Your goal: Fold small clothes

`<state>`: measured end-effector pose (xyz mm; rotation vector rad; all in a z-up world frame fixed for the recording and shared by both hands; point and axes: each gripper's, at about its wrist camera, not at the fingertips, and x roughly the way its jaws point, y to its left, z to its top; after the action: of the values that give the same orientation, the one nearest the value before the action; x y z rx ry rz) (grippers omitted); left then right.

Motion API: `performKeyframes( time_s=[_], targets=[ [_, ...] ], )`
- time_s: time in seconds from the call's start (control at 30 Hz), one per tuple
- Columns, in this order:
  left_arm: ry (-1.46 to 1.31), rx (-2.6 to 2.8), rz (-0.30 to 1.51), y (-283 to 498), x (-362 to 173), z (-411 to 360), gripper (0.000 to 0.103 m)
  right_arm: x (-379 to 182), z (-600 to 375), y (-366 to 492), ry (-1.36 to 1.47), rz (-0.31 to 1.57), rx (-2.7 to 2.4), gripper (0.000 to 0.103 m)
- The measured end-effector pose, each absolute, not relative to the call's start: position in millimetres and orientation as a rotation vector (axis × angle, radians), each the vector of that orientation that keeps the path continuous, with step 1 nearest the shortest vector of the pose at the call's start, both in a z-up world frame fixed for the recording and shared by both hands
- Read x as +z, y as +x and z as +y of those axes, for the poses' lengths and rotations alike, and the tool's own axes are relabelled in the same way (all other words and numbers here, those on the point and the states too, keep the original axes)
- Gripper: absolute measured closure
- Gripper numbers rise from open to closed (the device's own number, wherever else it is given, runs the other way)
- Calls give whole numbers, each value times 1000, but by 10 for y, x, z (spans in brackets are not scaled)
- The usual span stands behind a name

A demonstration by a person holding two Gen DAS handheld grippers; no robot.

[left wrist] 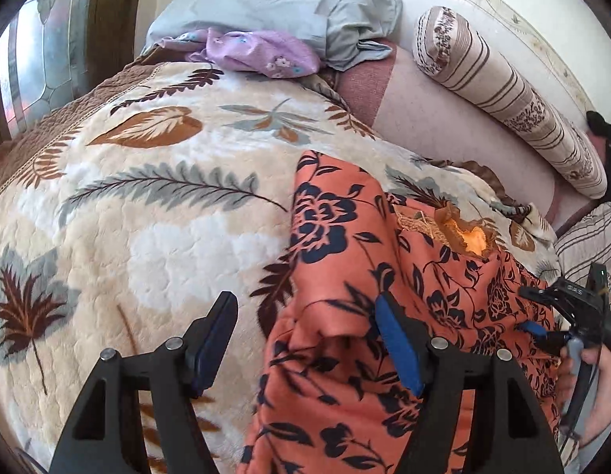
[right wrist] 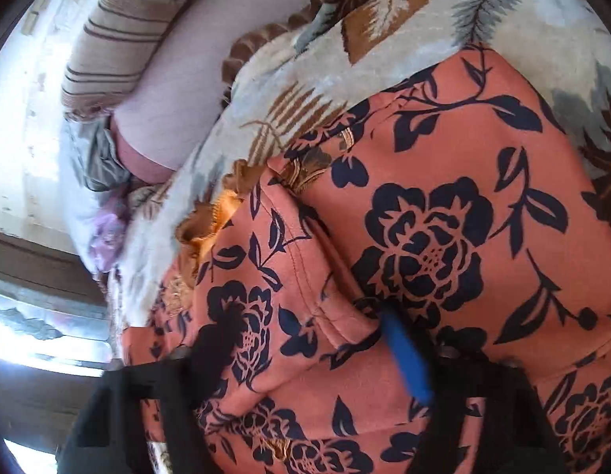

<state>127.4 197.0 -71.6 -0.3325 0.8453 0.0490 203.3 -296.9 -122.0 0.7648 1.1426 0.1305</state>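
Nearest us in the left wrist view, our left gripper [left wrist: 305, 339] has its jaws spread wide; the garment's folded edge lies between them, but neither blue pad presses on it, and the fabric covers part of the right-hand finger. The orange garment with dark blue flowers [left wrist: 345, 237] lies on the leaf-patterned blanket [left wrist: 147, 197], partly folded, its lower end cut off by the frame.

In the right wrist view our right gripper [right wrist: 305, 347] sits low over the same garment [right wrist: 444, 237]. The picture is smeared by motion, and one finger is only a dark blur against the print. A hemmed fold of cloth lies between the jaws, which stand part-way closed; we cannot tell whether the pads actually pinch it. In the left view that gripper is half cut off at the edge, with a hand [left wrist: 594, 387] on its handle.

Further off, an orange frilled trim [left wrist: 469, 237] peeks from under the garment. Beyond lie a striped bolster [left wrist: 503, 91], a grey pillow [left wrist: 285, 8] and a crumpled lilac cloth [left wrist: 258, 53].
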Motion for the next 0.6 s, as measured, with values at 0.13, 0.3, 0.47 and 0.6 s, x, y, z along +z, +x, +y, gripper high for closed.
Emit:
performKeyframes(
  time_s=[0.13, 0.3, 0.47, 0.6],
  targets=[
    [-368, 73, 836, 1229, -728, 2139, 30, -496, -2753, 2003, 539, 1048, 164, 99],
    [-443, 73, 791, 1306, -611, 2222, 30, 21, -3066, 1623, 315, 861, 18, 95],
    [-413, 18, 977, 1783, -907, 1893, 30, -1069, -3372, 1602, 411, 1099, -13, 95],
    [-195, 72, 1092, 2050, -1203, 1624, 30, -1125, -3554, 1494, 570, 1080, 29, 77]
  ],
)
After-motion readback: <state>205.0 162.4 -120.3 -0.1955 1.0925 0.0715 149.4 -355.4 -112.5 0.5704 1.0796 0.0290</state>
